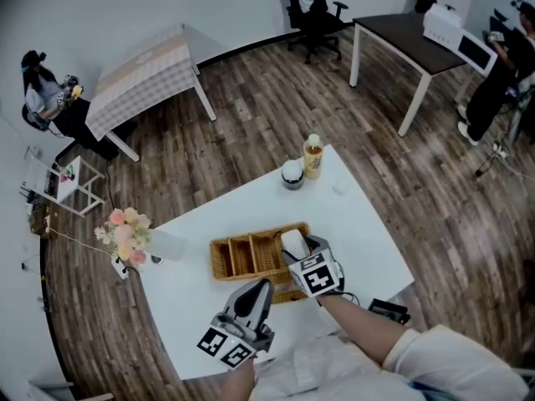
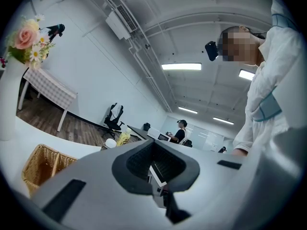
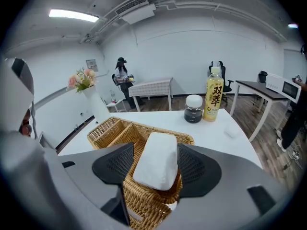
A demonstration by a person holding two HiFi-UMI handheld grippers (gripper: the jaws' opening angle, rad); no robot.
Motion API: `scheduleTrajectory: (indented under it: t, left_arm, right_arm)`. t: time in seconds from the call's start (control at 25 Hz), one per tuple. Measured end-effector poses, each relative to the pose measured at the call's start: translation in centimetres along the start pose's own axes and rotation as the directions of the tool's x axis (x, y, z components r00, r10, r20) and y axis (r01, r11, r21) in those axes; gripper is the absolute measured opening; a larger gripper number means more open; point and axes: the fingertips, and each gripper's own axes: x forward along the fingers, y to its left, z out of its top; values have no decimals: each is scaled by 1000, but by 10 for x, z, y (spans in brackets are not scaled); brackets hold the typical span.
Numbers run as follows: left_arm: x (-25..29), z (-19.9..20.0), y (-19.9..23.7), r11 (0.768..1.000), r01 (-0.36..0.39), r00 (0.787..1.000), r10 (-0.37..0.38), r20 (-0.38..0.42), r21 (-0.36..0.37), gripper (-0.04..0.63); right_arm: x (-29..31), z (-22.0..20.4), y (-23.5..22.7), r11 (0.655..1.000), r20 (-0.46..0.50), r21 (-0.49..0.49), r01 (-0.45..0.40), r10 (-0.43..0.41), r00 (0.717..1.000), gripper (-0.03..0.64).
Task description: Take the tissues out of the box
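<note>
Grey marker-cubed tongs (image 1: 257, 291), white sleeve (image 1: 443, 353)

White table (image 1: 364, 224), wicker basket (image 1: 242, 257), bottle (image 1: 313, 155), jar (image 1: 292, 175)

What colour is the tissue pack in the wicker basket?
Tissue pack: white; best in right gripper view.

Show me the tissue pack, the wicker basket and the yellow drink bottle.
tissue pack (image 3: 156, 159): right gripper view, middle of its white top.
wicker basket (image 3: 144, 201): right gripper view, near woven wall.
drink bottle (image 3: 214, 98): right gripper view, its label.
</note>
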Motion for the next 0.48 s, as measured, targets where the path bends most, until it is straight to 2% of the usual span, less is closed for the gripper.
scheduleTrajectory:
  t: [0.36,0.48]
  left_arm:
    - [2,-3,1,1000,0,1000,0,-5,-3,0]
    - [2,-3,1,1000,-2,1000,1,-6,-5,1]
  right_arm:
    - [10,-4,-3,1000,-49,10,21,-21,999,287]
    - [13,-9,-3,999,-82,39,25,-22,996,293]
